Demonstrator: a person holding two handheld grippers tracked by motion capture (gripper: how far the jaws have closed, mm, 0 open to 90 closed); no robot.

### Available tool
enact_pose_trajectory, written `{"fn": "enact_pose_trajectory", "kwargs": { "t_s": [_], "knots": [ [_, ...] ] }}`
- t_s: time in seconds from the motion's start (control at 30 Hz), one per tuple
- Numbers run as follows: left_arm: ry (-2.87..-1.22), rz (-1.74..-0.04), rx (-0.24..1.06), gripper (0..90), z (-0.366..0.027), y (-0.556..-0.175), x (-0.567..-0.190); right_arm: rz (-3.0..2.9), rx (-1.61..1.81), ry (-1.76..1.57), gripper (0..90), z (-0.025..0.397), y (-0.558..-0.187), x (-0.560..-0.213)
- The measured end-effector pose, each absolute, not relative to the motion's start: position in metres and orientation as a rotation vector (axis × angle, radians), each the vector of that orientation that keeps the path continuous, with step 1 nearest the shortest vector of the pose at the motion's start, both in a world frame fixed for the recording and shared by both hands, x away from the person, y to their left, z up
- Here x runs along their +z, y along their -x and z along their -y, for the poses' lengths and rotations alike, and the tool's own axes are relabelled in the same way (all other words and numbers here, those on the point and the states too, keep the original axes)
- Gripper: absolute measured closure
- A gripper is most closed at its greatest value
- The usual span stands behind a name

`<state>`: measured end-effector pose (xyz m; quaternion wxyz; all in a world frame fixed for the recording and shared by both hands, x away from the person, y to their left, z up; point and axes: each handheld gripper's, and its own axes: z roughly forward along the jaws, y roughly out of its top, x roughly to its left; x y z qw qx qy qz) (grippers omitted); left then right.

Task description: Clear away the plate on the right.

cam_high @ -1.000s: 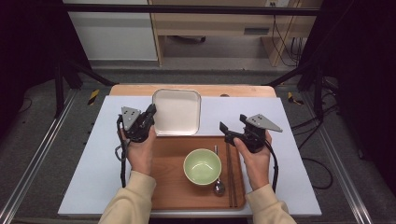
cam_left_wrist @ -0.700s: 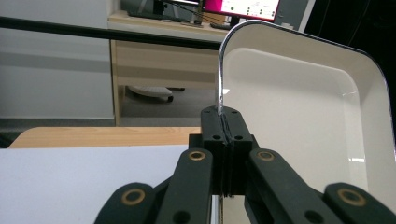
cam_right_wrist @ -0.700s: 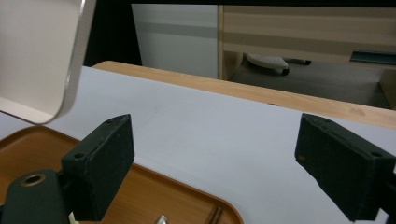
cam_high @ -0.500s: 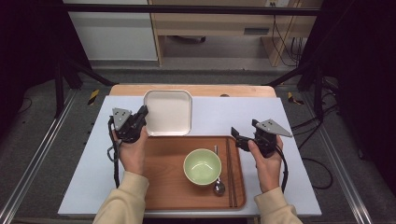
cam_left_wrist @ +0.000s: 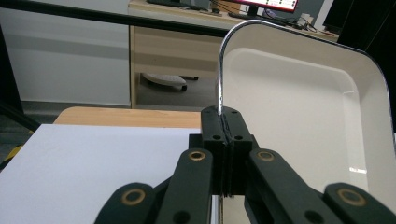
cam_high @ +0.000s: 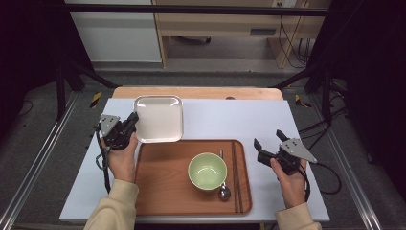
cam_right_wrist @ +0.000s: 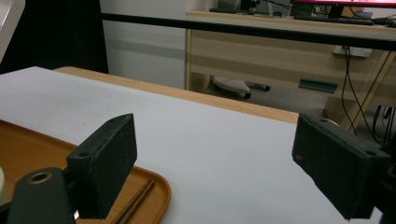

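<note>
A white square plate (cam_high: 158, 118) with a shiny rim is held off the table at the back left, above the edge of the brown tray (cam_high: 163, 184). My left gripper (cam_high: 132, 118) is shut on the plate's left rim; in the left gripper view the plate (cam_left_wrist: 299, 116) tilts up from the closed jaws of my left gripper (cam_left_wrist: 226, 128). On the tray sit a green bowl (cam_high: 207, 170), a spoon (cam_high: 224, 190) and dark chopsticks (cam_high: 236, 175). My right gripper (cam_high: 269, 141) stands open and holds nothing, right of the tray; in its own view my right gripper (cam_right_wrist: 224, 163) hovers over the white tabletop.
The white tabletop (cam_high: 230, 120) has free room behind and right of the tray. A wooden strip (cam_high: 196, 92) runs along the far edge. Black frame legs (cam_high: 306, 72) and cables (cam_high: 330, 182) lie beyond the table's right side.
My left gripper has carried the plate leftward and a little forward. My right gripper has drawn away to the right, off the tray.
</note>
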<state>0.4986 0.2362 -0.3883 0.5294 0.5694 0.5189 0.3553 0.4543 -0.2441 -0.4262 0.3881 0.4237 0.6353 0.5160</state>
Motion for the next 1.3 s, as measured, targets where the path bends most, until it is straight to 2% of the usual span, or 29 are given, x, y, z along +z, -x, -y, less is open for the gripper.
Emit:
{"fn": "enact_pose_trajectory", "kwargs": {
  "t_s": [0.47, 0.93, 1.3],
  "knots": [
    [-1.380, -1.249, 0.827, 89.3, -0.243, -0.491, -0.394, -1.593, 1.319, -1.093, 13.5, 0.263, -0.446, -0.432],
    [-1.403, -1.289, 0.806, 89.3, -0.250, -0.453, -0.412, -1.568, 1.287, -1.090, 13.6, 0.279, -0.428, -0.428],
    [-1.457, -1.306, 0.770, 89.3, -0.246, -0.435, -0.434, -1.590, 1.271, -1.107, 13.7, 0.282, -0.432, -0.433]
  ]
}}
